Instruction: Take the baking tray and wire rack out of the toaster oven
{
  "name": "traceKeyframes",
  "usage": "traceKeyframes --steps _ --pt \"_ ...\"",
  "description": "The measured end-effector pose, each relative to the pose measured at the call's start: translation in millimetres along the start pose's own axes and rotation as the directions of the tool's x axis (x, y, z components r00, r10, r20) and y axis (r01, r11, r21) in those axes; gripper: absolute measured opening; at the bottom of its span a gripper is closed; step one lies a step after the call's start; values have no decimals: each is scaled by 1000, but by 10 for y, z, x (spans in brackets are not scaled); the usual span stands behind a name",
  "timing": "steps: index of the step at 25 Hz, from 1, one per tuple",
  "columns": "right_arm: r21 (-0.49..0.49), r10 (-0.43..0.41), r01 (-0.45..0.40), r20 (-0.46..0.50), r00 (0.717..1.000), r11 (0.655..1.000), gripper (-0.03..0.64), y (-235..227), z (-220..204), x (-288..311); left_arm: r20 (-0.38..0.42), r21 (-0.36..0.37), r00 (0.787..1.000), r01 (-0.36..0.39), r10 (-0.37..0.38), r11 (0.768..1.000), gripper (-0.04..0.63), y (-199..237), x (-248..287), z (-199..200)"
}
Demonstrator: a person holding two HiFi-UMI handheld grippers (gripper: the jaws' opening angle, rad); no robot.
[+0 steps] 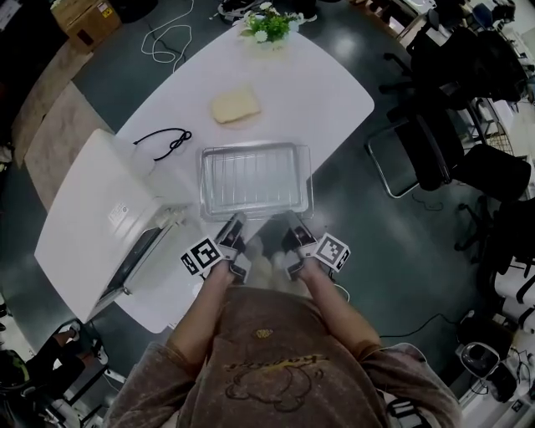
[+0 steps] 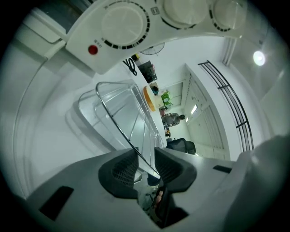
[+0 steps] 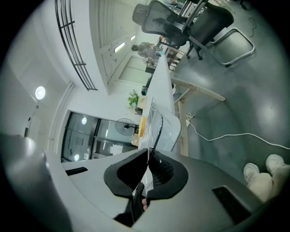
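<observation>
The baking tray (image 1: 255, 149) lies flat on the white table, with the wire rack (image 1: 251, 177) resting in it. Both grippers meet its near edge. My left gripper (image 1: 235, 221) is at the near left corner. In the left gripper view the rack's rim wire (image 2: 131, 113) runs between the pads of that gripper (image 2: 145, 165), with a gap on each side, above the tray (image 2: 86, 108). My right gripper (image 1: 294, 219) is at the near right corner. In the right gripper view it (image 3: 148, 174) is shut on the rack's rim (image 3: 156, 129).
The white toaster oven (image 1: 100, 217) stands left of the tray with its door hanging open, and its knobs (image 2: 122, 27) show close above in the left gripper view. A slice of bread (image 1: 235, 105), a black cable (image 1: 163, 140) and a plant (image 1: 269, 23) lie farther back. Black chairs (image 1: 435, 142) stand to the right.
</observation>
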State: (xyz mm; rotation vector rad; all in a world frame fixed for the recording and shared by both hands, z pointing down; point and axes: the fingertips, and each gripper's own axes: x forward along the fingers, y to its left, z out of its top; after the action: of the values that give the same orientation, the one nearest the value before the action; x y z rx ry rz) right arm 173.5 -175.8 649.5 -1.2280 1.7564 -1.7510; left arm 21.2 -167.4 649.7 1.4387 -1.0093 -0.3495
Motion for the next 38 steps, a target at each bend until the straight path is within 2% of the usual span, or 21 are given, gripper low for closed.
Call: traceKeyframes --steps 8,11,21,29,37,38 --pt "26 -14 13 49 999 1000 8 -60 2 35 -53 -34 998 -39 38 999 98 135 -115 -140" --pt "5 7 -8 11 1000 1000 9 -37 -33 100 -51 -32 998 -37 35 999 98 128 -182 -144" --pt "-6 -38 38 -74 996 999 11 -190 -118 107 -28 -1 1000 -12 12 1000 98 43 -190 -106" --pt "9 -51 52 -108 993 999 11 -275 -163 89 -19 -6 1000 -2 1 1000 98 3 -202 -100" --pt "-10 -49 48 -77 996 999 14 -322 -78 162 -9 -3 1000 19 -19 1000 98 -71 -239 -86" --pt "-10 -47 46 -82 996 999 31 -328 -72 181 -9 -3 1000 24 -24 1000 98 -85 -235 -84"
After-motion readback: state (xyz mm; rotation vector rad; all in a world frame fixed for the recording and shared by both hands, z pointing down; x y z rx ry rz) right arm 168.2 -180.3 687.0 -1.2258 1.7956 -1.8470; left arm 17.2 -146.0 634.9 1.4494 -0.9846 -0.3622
